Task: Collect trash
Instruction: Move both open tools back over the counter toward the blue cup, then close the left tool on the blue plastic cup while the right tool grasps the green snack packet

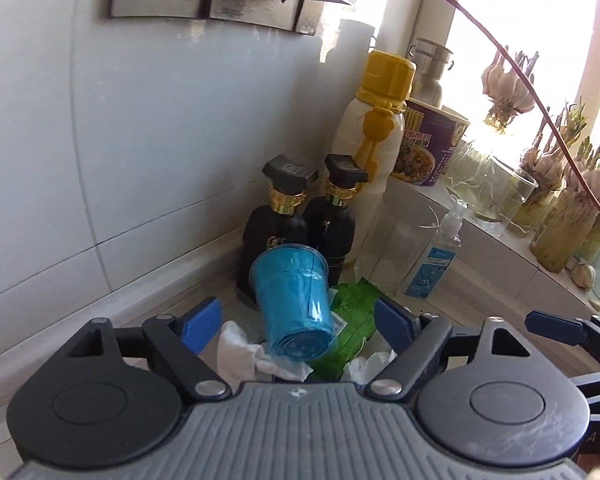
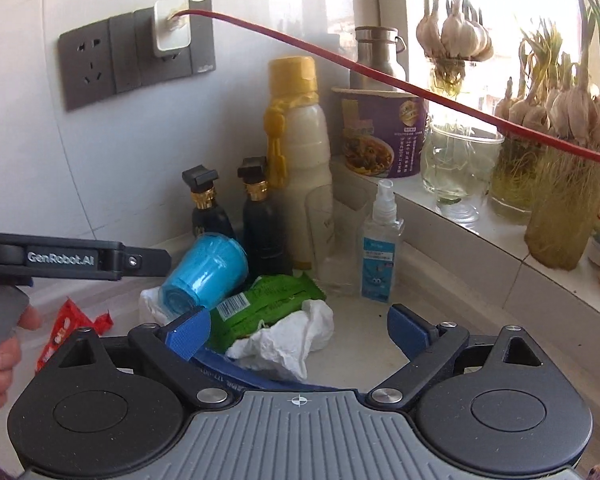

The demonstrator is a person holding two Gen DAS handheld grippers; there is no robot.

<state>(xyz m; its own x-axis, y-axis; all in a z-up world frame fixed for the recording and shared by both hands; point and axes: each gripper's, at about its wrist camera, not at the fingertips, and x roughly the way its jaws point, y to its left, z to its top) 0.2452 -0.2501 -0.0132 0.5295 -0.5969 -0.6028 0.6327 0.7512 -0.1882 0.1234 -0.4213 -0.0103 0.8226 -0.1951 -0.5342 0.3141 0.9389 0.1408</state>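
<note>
The trash sits in a small heap near the back corner of the counter (image 2: 380,344): a blue cup (image 1: 296,300) lying on its side, a green wrapper (image 1: 350,320) touching it, and crumpled tissue (image 2: 288,340) in front. A red wrapper (image 2: 66,328) lies apart, toward the counter's left. I have my left gripper (image 1: 296,322) wide around the cup, pads not touching it. My right gripper (image 2: 298,330) is wide too, over tissue and green wrapper, gripping nothing. Two dark bottles (image 2: 236,216) stand just behind the heap, a spray bottle (image 2: 380,240) beside them.

Black hand-held gripper (image 1: 298,320), blue pads (image 1: 202,322), ribbed grey body, silver screws
</note>
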